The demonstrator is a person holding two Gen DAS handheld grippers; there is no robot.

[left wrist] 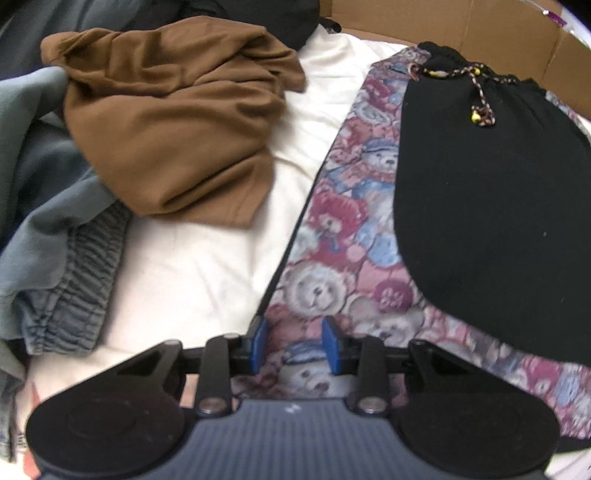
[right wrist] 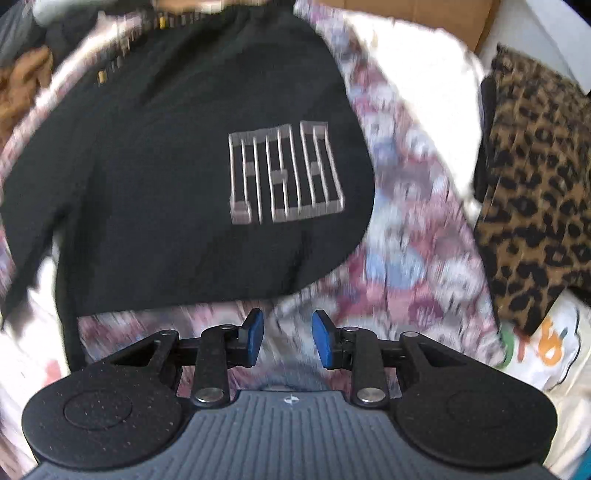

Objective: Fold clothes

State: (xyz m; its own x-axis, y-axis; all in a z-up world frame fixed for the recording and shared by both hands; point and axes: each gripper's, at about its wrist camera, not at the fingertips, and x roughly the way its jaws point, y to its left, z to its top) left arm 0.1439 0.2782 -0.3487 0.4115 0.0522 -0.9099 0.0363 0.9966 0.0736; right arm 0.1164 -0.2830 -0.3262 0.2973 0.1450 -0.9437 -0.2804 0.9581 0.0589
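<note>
Just above the near edge of the teddy-bear print cloth (left wrist: 332,236), the left gripper (left wrist: 295,345) hangs with its blue pads (left wrist: 260,341) spread apart and nothing between them. The patterned fabric shows through the gap. Lying on that print, ahead and to the right, is the black garment (left wrist: 491,221), spread flat, with a speckled drawstring (left wrist: 476,92) tied at its far waistband. To the left of the print runs a bare strip of white sheet (left wrist: 207,266). Beyond the strip sits a crumpled brown garment (left wrist: 173,125), and at the left edge a heap of grey-blue clothes (left wrist: 55,229) with a gathered elastic band. Brown cardboard (left wrist: 480,26) stands along the far side.

In the right wrist view, which is blurred, the right gripper (right wrist: 288,338) also has its fingers parted and empty, poised over the same bear print (right wrist: 406,258) just short of the black garment's (right wrist: 166,166) near hem. A grey block-line logo (right wrist: 284,173) marks the garment's right part. Well to the right lies a folded leopard-print piece (right wrist: 535,199), its near corner resting on white fabric with a coloured motif (right wrist: 550,350).
</note>
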